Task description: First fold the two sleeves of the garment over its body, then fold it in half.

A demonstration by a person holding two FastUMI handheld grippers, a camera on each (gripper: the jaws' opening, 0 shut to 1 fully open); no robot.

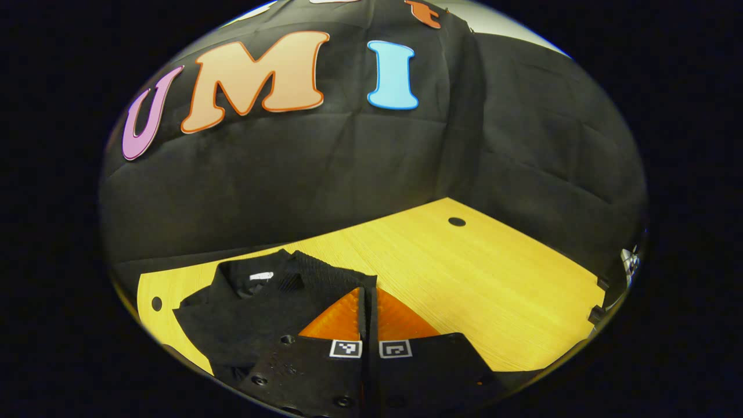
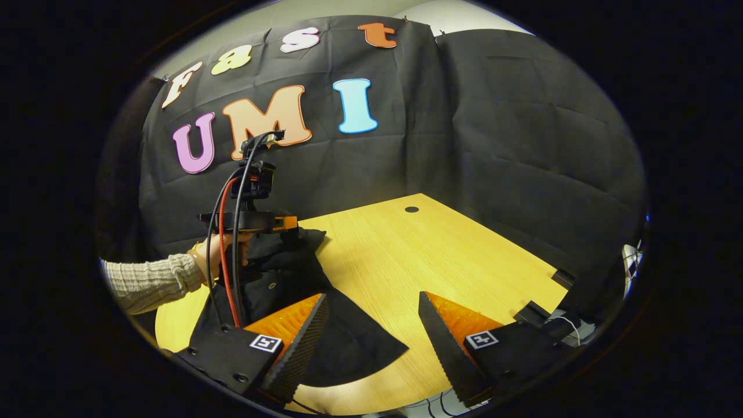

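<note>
Your left gripper (image 1: 368, 290) has its two fingers drawn together with no gap showing between them, and their tips meet at the edge of the black garment (image 1: 261, 307). A fold of cloth lies right at the tips, but you cannot tell from the left gripper view whether the cloth is pinched between them. In the right gripper view, the same gripper (image 2: 287, 223) sits over the bunched-up part of the garment (image 2: 290, 273), held by a hand (image 2: 223, 247) coming out of a ribbed knit sleeve (image 2: 148, 281).

Your right gripper (image 2: 371, 302) has its fingers spread wide apart and holds nothing. One finger (image 2: 307, 337) stands over the near hem of the garment; the other is over bare wood.

The garment lies on the left side of the wooden table (image 2: 441, 255), collar and white neck tag (image 1: 261, 276) facing up, near the table's rear edge.
</note>
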